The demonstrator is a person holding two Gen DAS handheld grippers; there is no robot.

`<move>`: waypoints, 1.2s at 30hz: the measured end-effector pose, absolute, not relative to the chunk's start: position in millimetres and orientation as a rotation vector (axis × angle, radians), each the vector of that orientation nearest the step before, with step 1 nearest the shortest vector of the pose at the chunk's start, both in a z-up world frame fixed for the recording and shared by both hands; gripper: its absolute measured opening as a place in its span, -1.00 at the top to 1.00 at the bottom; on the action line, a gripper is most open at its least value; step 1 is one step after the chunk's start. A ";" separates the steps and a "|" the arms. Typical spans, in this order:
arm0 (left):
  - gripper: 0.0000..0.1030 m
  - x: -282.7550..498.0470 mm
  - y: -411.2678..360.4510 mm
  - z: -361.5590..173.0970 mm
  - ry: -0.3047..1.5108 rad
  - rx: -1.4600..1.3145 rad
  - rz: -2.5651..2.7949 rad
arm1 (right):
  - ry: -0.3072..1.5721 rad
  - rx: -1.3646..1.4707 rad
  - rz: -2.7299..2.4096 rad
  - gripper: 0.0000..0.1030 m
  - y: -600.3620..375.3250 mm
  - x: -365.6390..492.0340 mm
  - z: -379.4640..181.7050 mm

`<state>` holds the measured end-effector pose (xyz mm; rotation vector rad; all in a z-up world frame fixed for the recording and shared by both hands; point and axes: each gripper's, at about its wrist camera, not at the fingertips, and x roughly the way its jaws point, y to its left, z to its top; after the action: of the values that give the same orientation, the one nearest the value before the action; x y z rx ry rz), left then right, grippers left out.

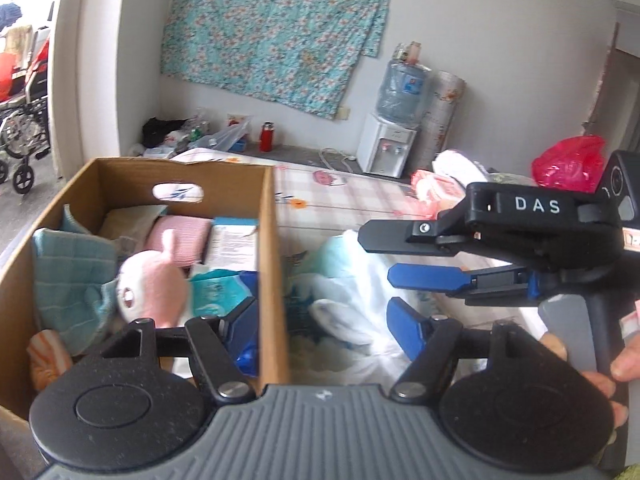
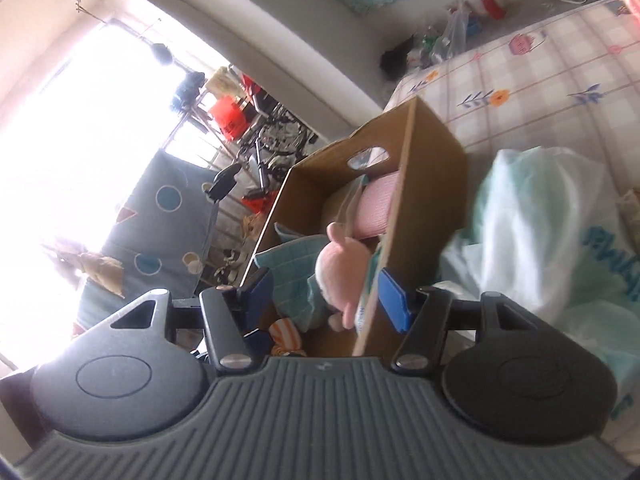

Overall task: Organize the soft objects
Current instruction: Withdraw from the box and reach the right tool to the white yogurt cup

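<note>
Surface: bed with a checked sheet printed with small flowers; it carries all items listed below.

Item 1: cardboard box, open-topped, with an oval hand-hole in the far wall, standing on the left part of the bed. Contents: pink plush toy lying on top near the front, teal quilted cloth at the left side, folded pink cloth at the back, printed packets beside it, striped orange-and-white piece in the front corner.

Item 2: white plastic bag with teal print, crumpled, on the sheet just beside the box's right wall.

Item 3: red plastic bag at the far right of the bed, near a heap of pink and white soft things.

Tools: left gripper, jaws apart and holding nothing, 1 blue finger inside the box, the other over the white bag, straddling the box wall. Right gripper, jaws apart and holding nothing, above the white bag; a hand grips its handle.

Room: grey-white wall with a teal floral cloth hung on it; water dispenser with a blue bottle on the floor past the bed; red flask; clutter in the corner; wheelchair at far left; bright window in the right wrist view
</note>
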<state>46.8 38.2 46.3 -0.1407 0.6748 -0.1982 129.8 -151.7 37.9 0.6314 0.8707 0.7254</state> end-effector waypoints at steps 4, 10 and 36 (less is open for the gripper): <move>-0.39 54.0 -10.1 31.0 0.674 -0.117 -0.320 | 0.819 0.620 0.605 -0.13 -209.8 108.5 35.2; -0.39 65.2 -68.8 2.2 0.716 -0.078 -0.420 | 0.774 0.613 0.458 -0.13 -271.5 83.8 19.8; 0.07 77.2 -148.7 -70.1 0.743 0.067 -0.476 | 0.921 0.393 0.326 -0.12 -318.4 93.2 -39.7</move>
<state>77.2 -148.7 -70.1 0.0667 0.7432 -0.4757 93.2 -318.4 -39.7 0.3931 0.9210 0.3262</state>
